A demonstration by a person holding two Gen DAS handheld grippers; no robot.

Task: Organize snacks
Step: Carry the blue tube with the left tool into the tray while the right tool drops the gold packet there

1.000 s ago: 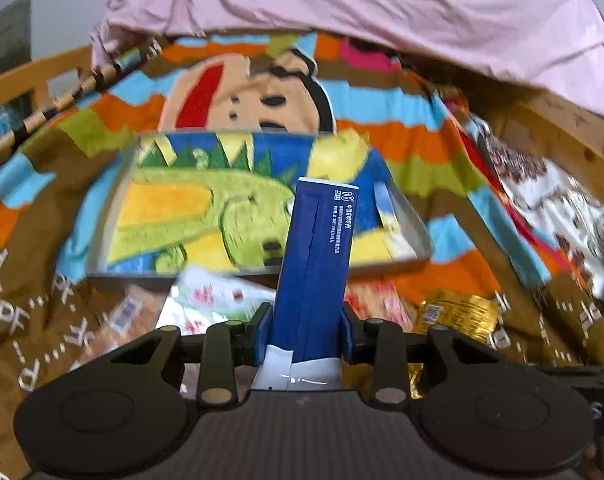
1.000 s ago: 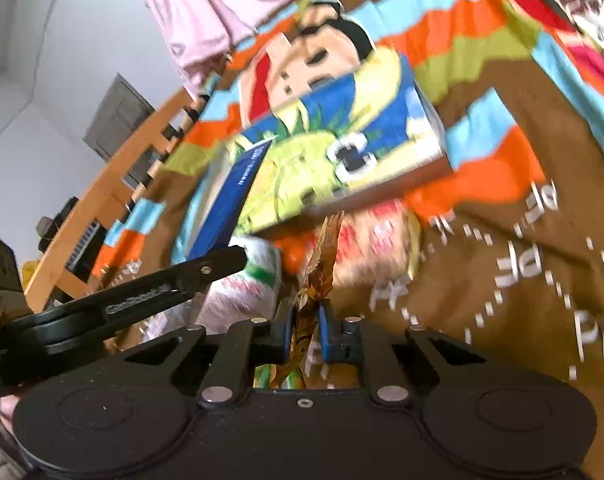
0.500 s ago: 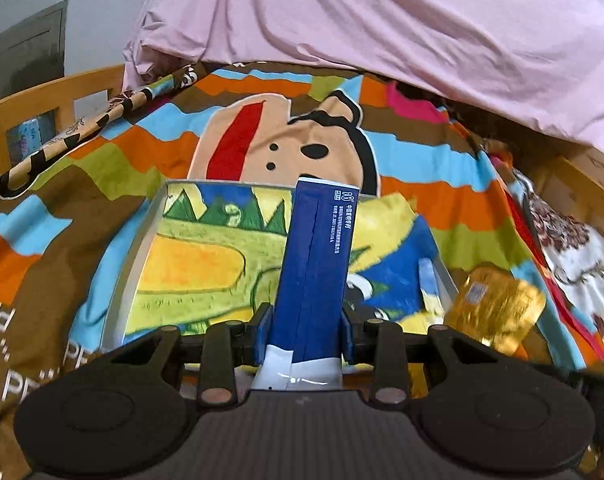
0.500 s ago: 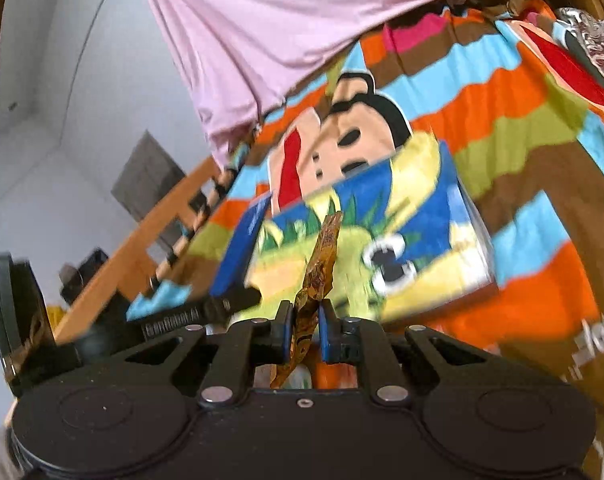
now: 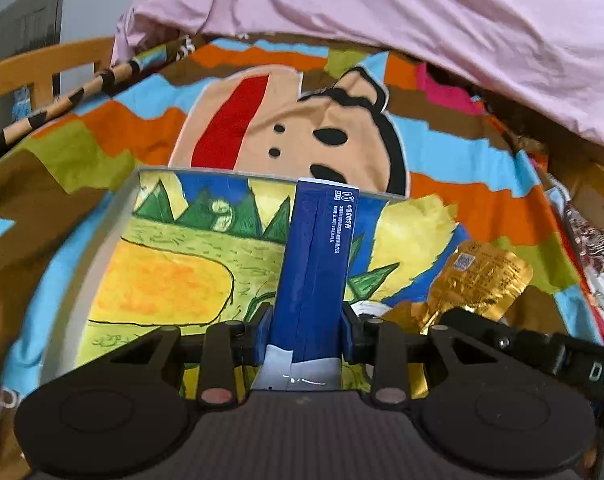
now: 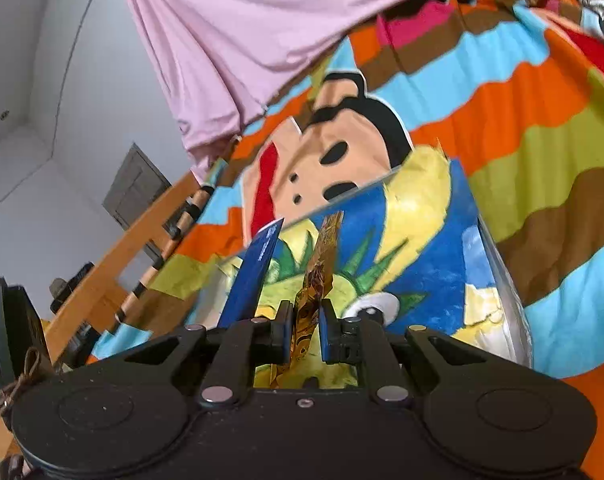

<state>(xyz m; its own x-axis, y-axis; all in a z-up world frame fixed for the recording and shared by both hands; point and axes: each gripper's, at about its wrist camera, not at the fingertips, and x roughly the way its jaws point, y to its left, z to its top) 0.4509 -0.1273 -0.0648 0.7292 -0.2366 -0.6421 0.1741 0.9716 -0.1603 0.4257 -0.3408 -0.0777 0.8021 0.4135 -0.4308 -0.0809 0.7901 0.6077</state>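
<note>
Shallow rectangular tray (image 5: pixel 120 216), painted dinosaur floor, bare. Left gripper (image 5: pixel 306 320) clamped on flat blue carton (image 5: pixel 318 256); right gripper (image 6: pixel 305 322) pinching crinkled gold foil packet (image 6: pixel 322 264).

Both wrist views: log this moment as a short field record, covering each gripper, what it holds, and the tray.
left gripper: shut on blue packet, held upright over the tray
right gripper: shut on gold packet, held edge-on over the tray
tray: shallow, dinosaur picture inside, no snack seen lying in it
surface: striped cartoon blanket
background: pink sheet
</note>
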